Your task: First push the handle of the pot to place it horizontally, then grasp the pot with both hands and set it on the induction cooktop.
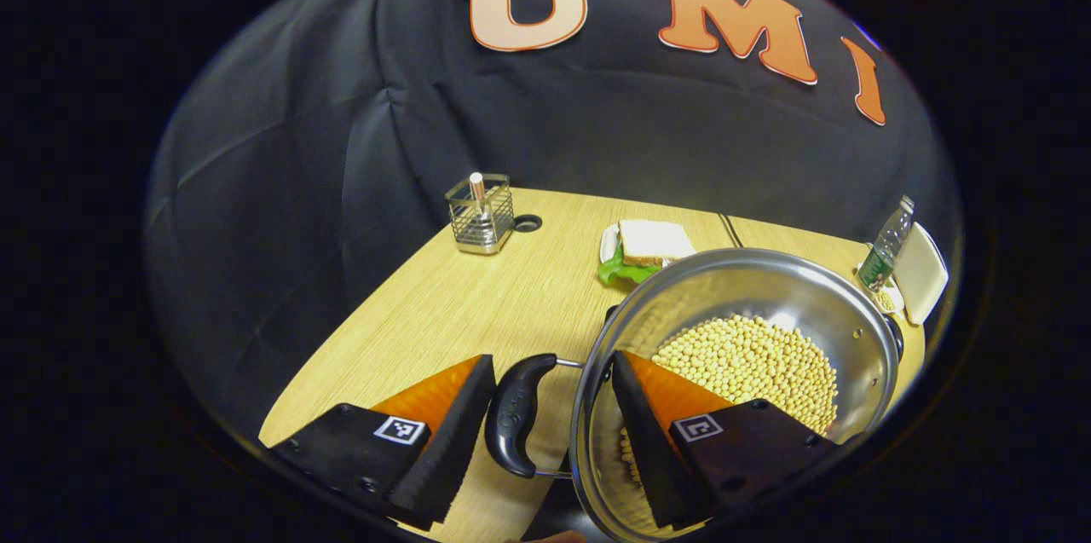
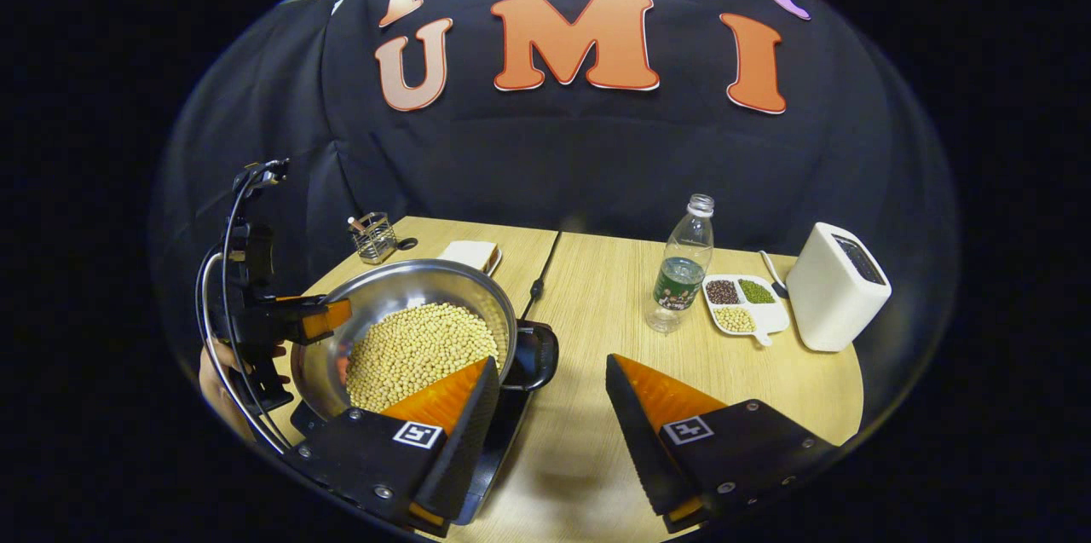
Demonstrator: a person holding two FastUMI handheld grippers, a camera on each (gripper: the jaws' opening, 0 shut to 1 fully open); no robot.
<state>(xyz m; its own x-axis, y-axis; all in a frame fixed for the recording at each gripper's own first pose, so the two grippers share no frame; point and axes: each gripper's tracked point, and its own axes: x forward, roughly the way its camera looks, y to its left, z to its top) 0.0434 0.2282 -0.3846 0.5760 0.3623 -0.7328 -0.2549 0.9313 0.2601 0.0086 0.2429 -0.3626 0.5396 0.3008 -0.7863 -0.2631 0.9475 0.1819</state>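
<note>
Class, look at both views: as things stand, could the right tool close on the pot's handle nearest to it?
Probably yes. The right tool is open, and the pot's near handle sits just ahead, between its fingers, with nothing in between; a short advance should bracket it.

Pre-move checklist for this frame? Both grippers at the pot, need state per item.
1. Left gripper open: ok.
2. Left handle between its fingers, one finger outside the handle, the other over the pot rim: ok.
3. Right gripper open, right handle in line with the gap: ok.
4. Pot over the induction cooktop: ok; centred: cannot tell.
5. Soybeans inside the pot, none seen on the table: ok.
6. Bottle upright, apart from the right gripper: ok.
</note>
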